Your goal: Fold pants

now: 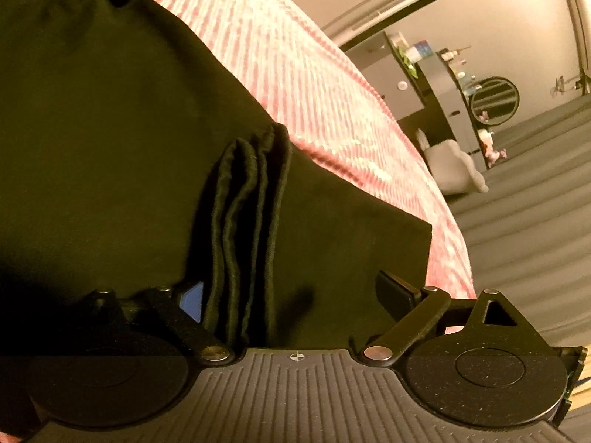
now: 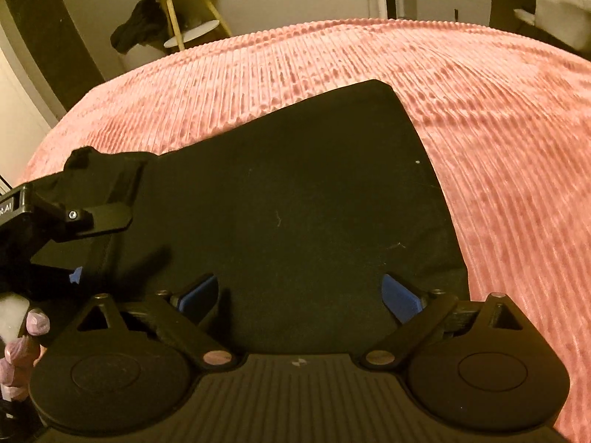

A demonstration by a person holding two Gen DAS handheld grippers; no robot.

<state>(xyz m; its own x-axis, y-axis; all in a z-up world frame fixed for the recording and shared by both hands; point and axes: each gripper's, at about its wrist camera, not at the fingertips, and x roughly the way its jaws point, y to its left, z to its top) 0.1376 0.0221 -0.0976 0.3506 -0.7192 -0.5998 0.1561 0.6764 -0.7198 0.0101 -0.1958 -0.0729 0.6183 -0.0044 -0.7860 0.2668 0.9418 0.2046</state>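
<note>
Pink ribbed bedspread (image 2: 480,129) covers the bed, black pants (image 2: 295,192) lying flat on it near the front edge. Left gripper (image 1: 291,295) jaws wide, a bunched stack of pant folds (image 1: 243,221) standing between them against the left finger. Right gripper (image 2: 299,295) jaws wide over flat cloth, holding nothing.

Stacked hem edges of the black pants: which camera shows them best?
The left wrist view: the layered hem edges stand between the open left gripper fingers, each fold distinct. The right wrist view shows only the black pants as a flat panel on the pink ribbed bedspread.
</note>
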